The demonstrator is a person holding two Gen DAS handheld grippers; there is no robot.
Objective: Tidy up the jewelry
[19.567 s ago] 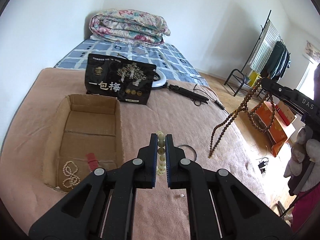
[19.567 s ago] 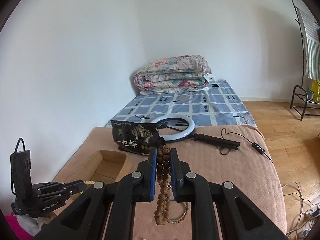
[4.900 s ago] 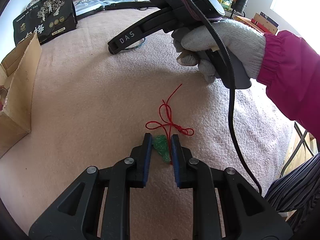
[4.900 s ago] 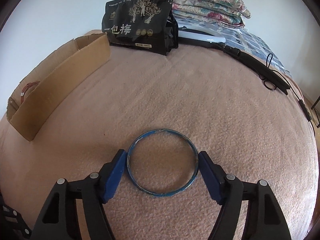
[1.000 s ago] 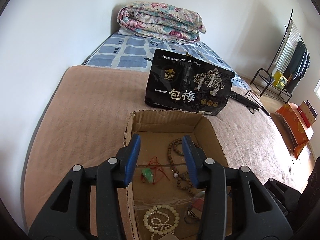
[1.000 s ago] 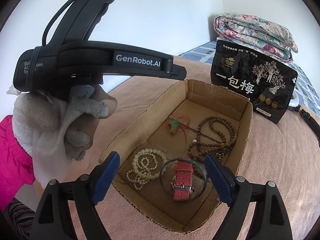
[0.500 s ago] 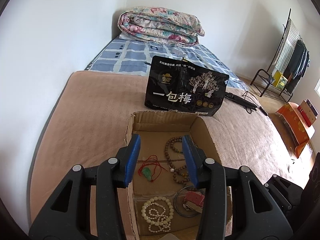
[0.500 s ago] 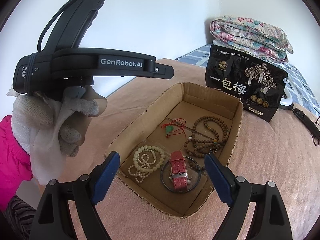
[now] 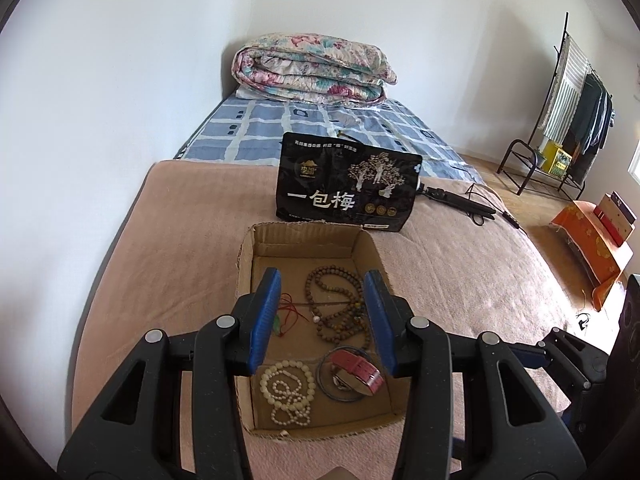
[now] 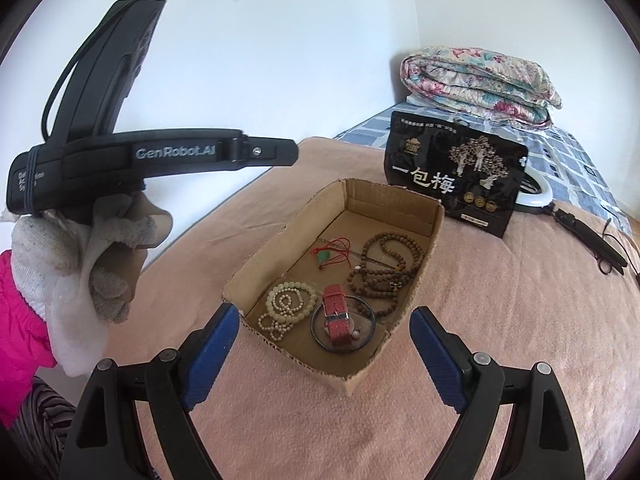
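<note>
An open cardboard box (image 9: 243,276) (image 10: 434,224) sits on the pink blanket. Inside lie a brown bead necklace (image 9: 340,308) (image 10: 386,268), a green pendant on red cord (image 9: 289,316) (image 10: 326,255), a cream bead string (image 9: 288,390) (image 10: 286,306), a dark bangle (image 9: 326,384) (image 10: 370,330) and a red watch (image 9: 360,370) (image 10: 336,316). My left gripper (image 9: 325,316) is open and empty above the box. My right gripper (image 10: 324,356) is open and empty, back from the box's near corner. The left gripper's body (image 10: 160,156) shows in the right wrist view.
A black snack bag (image 9: 348,188) (image 10: 456,176) stands behind the box. A ring light with its handle and cable (image 10: 576,224) lies to the right. A folded quilt (image 9: 312,68) sits on the checked sheet. A clothes rack (image 9: 568,80) stands on the floor.
Both grippers have drawn back and up from the box, still open. The jewelry in the box has not moved.
</note>
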